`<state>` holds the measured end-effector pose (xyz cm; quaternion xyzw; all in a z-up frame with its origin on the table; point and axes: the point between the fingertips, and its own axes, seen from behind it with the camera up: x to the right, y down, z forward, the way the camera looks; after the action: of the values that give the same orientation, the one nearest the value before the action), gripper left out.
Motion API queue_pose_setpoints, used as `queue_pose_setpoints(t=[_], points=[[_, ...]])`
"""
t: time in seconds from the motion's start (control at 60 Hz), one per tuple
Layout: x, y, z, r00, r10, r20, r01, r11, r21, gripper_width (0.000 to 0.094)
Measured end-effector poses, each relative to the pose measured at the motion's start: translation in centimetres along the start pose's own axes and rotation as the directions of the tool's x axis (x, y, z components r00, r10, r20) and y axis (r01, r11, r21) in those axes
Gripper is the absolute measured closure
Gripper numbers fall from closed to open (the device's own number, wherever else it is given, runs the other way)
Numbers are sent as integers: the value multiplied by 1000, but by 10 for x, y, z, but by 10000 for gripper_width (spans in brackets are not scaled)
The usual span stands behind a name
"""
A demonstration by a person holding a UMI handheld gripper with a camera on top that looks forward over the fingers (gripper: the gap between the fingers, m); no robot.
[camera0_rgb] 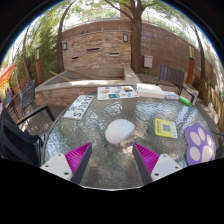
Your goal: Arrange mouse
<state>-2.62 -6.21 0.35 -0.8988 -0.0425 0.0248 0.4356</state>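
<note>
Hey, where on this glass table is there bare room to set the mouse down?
Bare glass table lies between the open hand-held gripper fingers, below the white mouse, and left toward the black chair. It is crowded right: yellow card, purple paw mat.

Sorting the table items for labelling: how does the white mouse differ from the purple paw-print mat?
The mouse is white, rounded and raised off the glass table; the paw-print mat is purple, flat and patterned. The mouse sits just ahead of the open gripper, roughly centred between its fingers; the mat lies off to the right, beyond the right finger. Both rest on the same glass table.
</note>
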Motion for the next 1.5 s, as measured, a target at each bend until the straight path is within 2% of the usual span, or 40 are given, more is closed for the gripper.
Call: queue_pose_setpoints(t=[0.2, 0.3, 0.35, 0.4, 0.467, 0.533, 0.7, 0.783, 0.917, 1.017, 1.067, 1.117, 1.167, 1.3, 1.383, 1.45, 1.5], points=[[3, -22, 57, 999, 18, -31, -19, 999, -28, 88], [6, -33, 73, 999, -6, -45, 5, 1000, -30, 124], [5, -35, 79, 999, -21, -48, 20, 999, -34, 167], [2, -39, 81, 999, -27, -42, 25, 999, -31, 248], [-4, -40, 86, 999, -33, -16, 32, 999, -29, 434], [-6, -41, 85, 998, -54, -18, 54, 998, -22, 449], [-14, -42, 81, 997, -60, 46, 62, 997, -36, 576], [-21, -68, 59, 991, -97, 89, 95, 995, 23, 576], [-15, -159, -25, 981, -98, 168, 60, 974, 221, 577], [40, -209, -98, 980, -47, 193, -18, 946, 324, 578], [86, -221, -116, 988, -15, 155, -41, 936, 349, 579], [136, -219, -123, 993, 16, 119, -56, 938, 341, 580], [191, -195, -119, 996, 52, 66, -71, 947, 312, 580], [310, -86, -76, 994, 80, -80, -68, 987, 144, 581], [347, -15, -49, 991, 70, -116, -66, 997, 35, 578], [359, -1, -40, 990, 63, -125, -62, 998, 4, 567], [361, 20, -35, 992, 63, -109, -65, 998, -16, 509]])
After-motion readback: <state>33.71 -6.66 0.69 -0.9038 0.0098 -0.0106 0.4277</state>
